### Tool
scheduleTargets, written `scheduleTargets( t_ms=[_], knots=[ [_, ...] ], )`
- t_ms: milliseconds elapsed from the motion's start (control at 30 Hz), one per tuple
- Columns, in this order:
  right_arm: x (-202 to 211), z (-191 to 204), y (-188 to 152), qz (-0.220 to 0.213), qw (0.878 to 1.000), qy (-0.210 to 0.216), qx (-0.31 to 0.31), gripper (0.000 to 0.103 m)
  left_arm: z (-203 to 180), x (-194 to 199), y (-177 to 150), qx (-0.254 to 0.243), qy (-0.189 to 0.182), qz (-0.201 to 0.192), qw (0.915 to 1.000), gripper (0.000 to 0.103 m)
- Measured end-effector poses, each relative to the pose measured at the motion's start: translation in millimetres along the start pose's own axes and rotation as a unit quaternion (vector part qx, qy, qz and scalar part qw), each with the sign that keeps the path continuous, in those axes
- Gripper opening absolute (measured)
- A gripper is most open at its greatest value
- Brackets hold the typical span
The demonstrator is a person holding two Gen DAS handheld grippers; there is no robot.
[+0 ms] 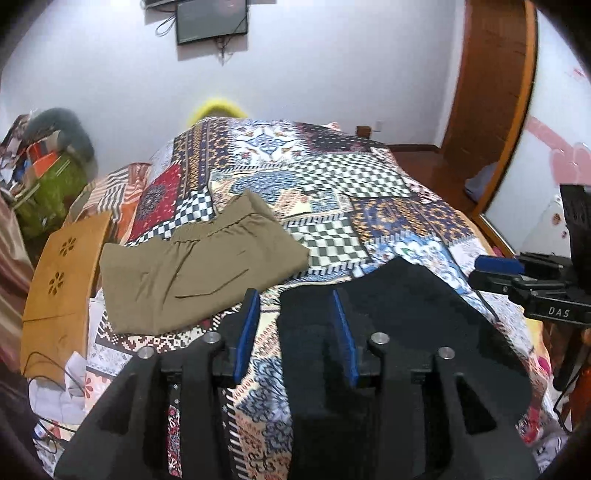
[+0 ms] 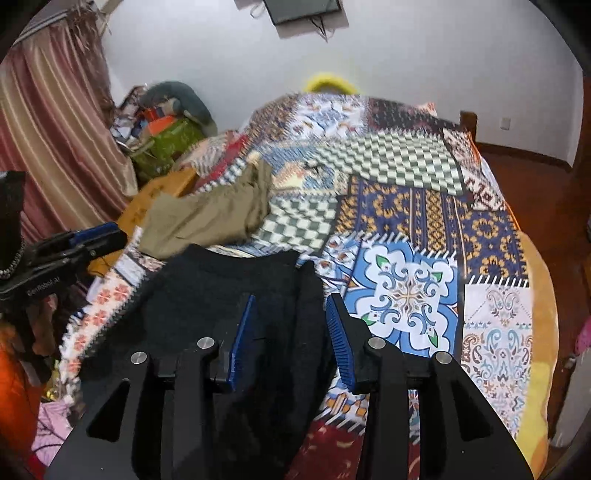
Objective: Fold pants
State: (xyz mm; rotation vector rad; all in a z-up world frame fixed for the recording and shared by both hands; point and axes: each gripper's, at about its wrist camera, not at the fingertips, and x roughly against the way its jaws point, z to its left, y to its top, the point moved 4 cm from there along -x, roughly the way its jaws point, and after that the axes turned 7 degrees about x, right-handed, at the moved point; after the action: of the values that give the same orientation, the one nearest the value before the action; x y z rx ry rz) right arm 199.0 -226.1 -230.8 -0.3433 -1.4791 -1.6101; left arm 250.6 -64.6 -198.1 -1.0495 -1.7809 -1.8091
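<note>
Black pants (image 1: 417, 317) lie on the patterned bedspread (image 1: 332, 177) near the front edge; they also show in the right wrist view (image 2: 207, 295). My left gripper (image 1: 297, 299) is open and empty, low over the pants' left edge. My right gripper (image 2: 291, 299) is open and empty, over the pants' right edge. Each gripper shows at the edge of the other's view: the right one (image 1: 495, 267), the left one (image 2: 99, 236). Folded olive-brown pants (image 1: 192, 266) lie on the bed to the left, also in the right wrist view (image 2: 214, 218).
A wooden board (image 1: 62, 280) stands by the bed's left side, with cluttered bags (image 1: 51, 177) and a curtain (image 2: 48, 140) beyond. A wooden door frame (image 1: 491, 110) is at the right. A screen (image 1: 210, 20) hangs on the far wall.
</note>
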Motion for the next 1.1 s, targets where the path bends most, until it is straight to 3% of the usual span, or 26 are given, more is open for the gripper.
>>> scheduleTargets(
  t_ms=[67, 133, 233, 367, 400, 600, 800, 933, 1100],
  knots=[
    [11, 11, -1, -0.005, 1.0, 0.01, 0.01, 0.041, -7, 3, -9, -0.001, -0.01, 0.009, 0.9999, 0.064],
    [17, 24, -5, -0.01, 0.999, 0.023, 0.021, 0.047, -12, 2, -22, 0.001, -0.02, 0.018, 0.9996, 0.064],
    [15, 41, -22, 0.006, 0.999, 0.029, 0.039, 0.048, -19, -8, -47, 0.006, -0.03, 0.053, 0.9981, 0.064],
    [-6, 47, -53, 0.051, 0.998, 0.021, 0.038, 0.048, -8, -23, -82, -0.012, 0.02, 0.097, 0.995, 0.065],
    [-10, 48, -60, 0.058, 0.997, 0.016, 0.041, 0.048, -2, -21, -91, -0.005, 0.009, 0.101, 0.9948, 0.066],
    [4, 49, -76, 0.053, 0.997, -0.001, 0.054, 0.048, 30, 14, -119, 0.036, 0.002, 0.082, 0.996, 0.076],
    [13, 40, -86, 0.059, 0.998, -0.008, 0.033, 0.049, 52, 20, -150, 0.037, 0.077, 0.097, 0.9917, 0.076],
    [18, 38, -91, 0.054, 0.998, -0.018, 0.02, 0.051, 75, 20, -165, 0.059, 0.102, 0.116, 0.9863, 0.074],
    [27, 34, -90, 0.055, 0.998, -0.027, 0.011, 0.054, 84, 39, -154, 0.077, 0.105, 0.083, 0.988, 0.074]
  ],
)
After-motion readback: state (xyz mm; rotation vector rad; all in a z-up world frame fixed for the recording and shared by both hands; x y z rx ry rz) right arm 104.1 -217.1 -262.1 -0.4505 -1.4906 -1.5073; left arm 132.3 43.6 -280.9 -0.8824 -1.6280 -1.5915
